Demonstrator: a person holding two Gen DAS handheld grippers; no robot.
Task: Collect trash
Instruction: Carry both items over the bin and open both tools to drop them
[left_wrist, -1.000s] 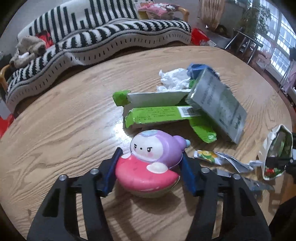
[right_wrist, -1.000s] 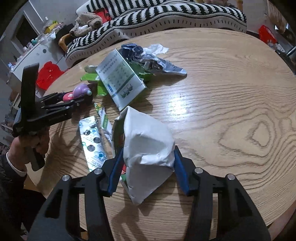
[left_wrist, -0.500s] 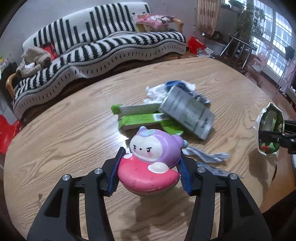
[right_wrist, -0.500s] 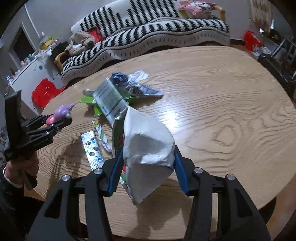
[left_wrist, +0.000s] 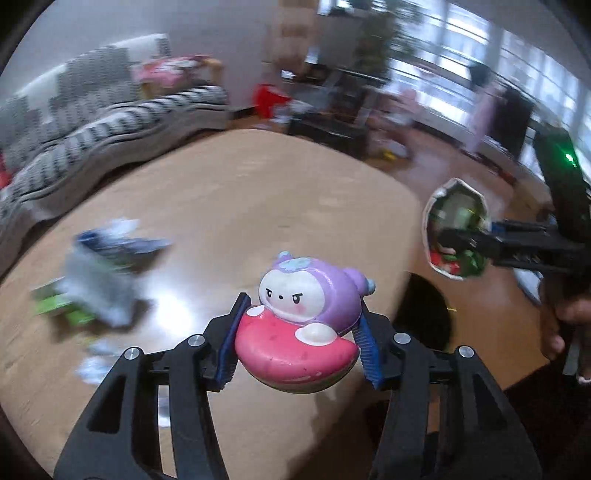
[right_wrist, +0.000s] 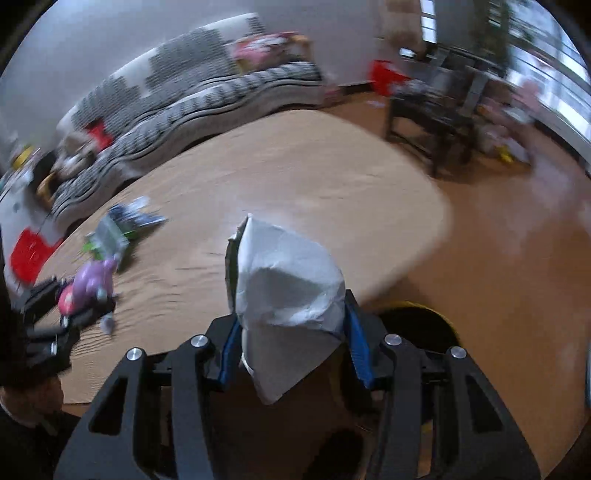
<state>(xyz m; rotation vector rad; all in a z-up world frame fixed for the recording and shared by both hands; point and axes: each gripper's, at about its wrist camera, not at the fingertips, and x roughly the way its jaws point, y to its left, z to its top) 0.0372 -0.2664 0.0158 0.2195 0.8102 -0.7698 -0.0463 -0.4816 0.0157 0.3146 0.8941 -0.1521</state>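
Observation:
My left gripper (left_wrist: 297, 345) is shut on a pink and purple toy figure (left_wrist: 306, 317) and holds it in the air above the wooden table (left_wrist: 229, 192). My right gripper (right_wrist: 290, 345) is shut on a crumpled white snack bag (right_wrist: 284, 288), lifted past the table's right edge. The bag also shows in the left wrist view (left_wrist: 456, 230), its open mouth showing green and red inside. The toy shows in the right wrist view (right_wrist: 86, 286). More trash (left_wrist: 99, 269) lies blurred on the table at the left. A dark round bin (right_wrist: 417, 326) with a yellow rim stands on the floor below the right gripper.
A striped sofa (right_wrist: 192, 96) runs behind the table. A dark side table (right_wrist: 432, 114) and red items stand on the brown floor at the right. The bin also shows in the left wrist view (left_wrist: 424, 314) by the table edge.
Both grippers have swung right and lifted with their loads. The trash pile has slid to the left of both views, and the floor and bin have come into view.

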